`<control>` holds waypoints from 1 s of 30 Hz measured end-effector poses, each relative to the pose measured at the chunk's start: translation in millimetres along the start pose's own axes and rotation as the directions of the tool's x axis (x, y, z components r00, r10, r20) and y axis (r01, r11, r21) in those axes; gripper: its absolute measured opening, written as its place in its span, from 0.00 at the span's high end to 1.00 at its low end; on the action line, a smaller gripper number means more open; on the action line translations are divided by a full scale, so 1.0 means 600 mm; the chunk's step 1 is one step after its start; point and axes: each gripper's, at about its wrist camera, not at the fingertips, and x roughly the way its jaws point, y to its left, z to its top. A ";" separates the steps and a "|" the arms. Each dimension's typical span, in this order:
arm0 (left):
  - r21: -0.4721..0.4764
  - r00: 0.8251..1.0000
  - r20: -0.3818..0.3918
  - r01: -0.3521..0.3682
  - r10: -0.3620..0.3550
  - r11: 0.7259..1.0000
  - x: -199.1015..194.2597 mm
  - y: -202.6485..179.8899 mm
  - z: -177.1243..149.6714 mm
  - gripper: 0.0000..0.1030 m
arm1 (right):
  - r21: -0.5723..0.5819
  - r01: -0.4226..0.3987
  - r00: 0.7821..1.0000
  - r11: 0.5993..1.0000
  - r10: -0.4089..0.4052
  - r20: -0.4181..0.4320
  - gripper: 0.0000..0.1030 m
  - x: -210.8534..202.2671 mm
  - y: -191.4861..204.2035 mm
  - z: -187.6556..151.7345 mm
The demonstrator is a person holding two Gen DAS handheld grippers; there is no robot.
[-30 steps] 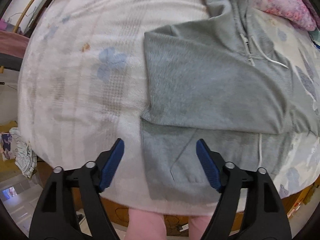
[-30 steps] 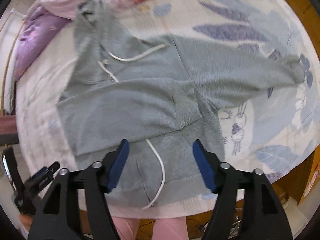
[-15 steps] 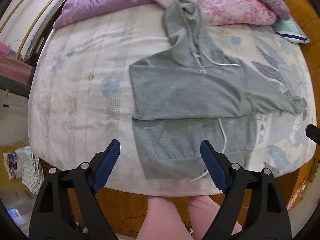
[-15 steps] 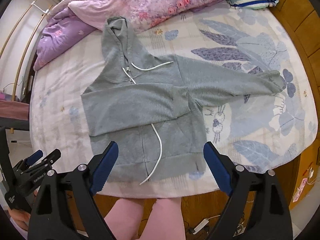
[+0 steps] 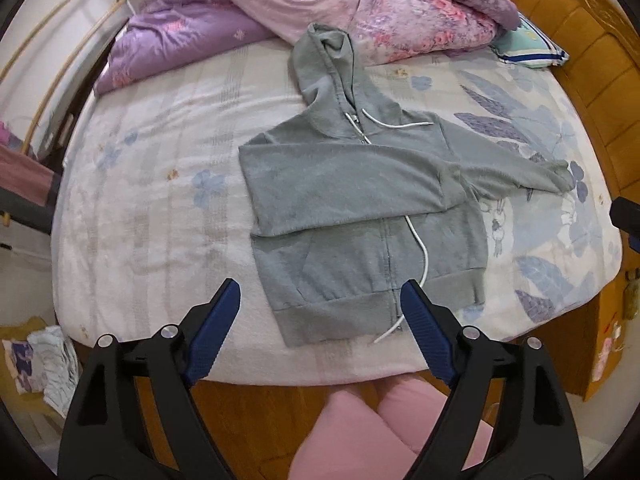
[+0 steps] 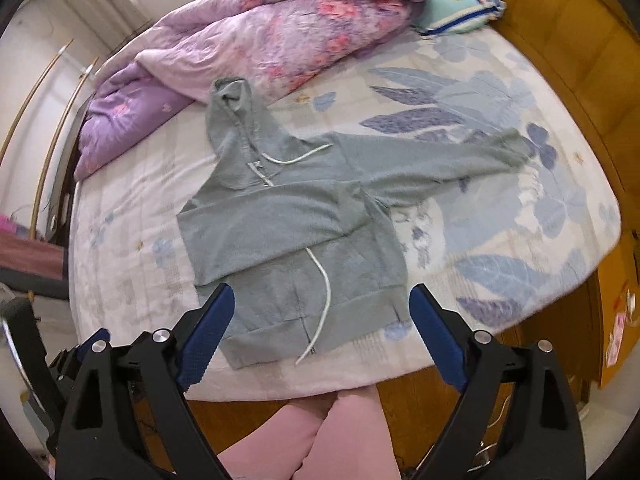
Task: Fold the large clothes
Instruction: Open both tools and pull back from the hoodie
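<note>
We see the grey hoodie (image 5: 360,216) lying flat on the bed (image 5: 152,208), zip side up, hem toward the near edge, hood reaching up to the bunched pink and purple quilt (image 5: 360,4). One sleeve is folded across the chest, its cuff ending near the zip line; the other sleeve (image 5: 516,164) stretches out sideways over the blue leaf print of the sheet. A white drawstring (image 5: 420,256) trails down the front past the hem band. Another loops beside the collar.

Our left tongs (image 5: 320,334) hang above the near edge of the bed, jaws spread wide, nothing between the blue pads, clear of the cloth. Our right tongs (image 6: 320,336) are likewise held high over the hem, and their jaws have just been opening; they stand wide with nothing gripped. In the right wrist view, part of the other tool shows at lower left.

A striped pillow (image 5: 528,48) sits by the wooden headboard (image 5: 580,40). Pink trouser legs (image 5: 372,432) stand against the bed's wooden side. Some patterned cloth (image 5: 44,364) lies on the floor at left.
</note>
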 end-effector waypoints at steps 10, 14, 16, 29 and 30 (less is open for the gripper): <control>0.135 0.994 0.015 0.106 -0.109 0.985 -0.010 -0.047 -0.022 0.19 | 0.228 0.047 0.999 0.973 -0.046 -0.009 0.16 -0.019 -0.097 -0.083; 0.187 0.992 0.025 0.116 -0.122 0.976 -0.008 -0.074 -0.016 0.14 | 0.301 0.041 0.999 0.953 -0.040 -0.012 0.16 -0.020 -0.136 -0.089; 0.205 0.990 0.020 0.134 -0.141 0.970 -0.005 -0.090 -0.009 0.14 | 0.330 0.044 0.999 0.943 -0.042 -0.013 0.16 -0.018 -0.161 -0.085; 0.177 0.982 0.013 0.182 -0.187 0.967 0.046 -0.264 0.079 0.14 | 0.345 0.020 0.997 0.938 0.008 -0.081 0.14 0.053 -0.373 0.043; 0.150 0.985 0.009 0.171 -0.174 0.974 0.056 -0.283 0.091 0.14 | 0.335 0.012 0.996 0.942 0.017 -0.084 0.14 0.062 -0.396 0.059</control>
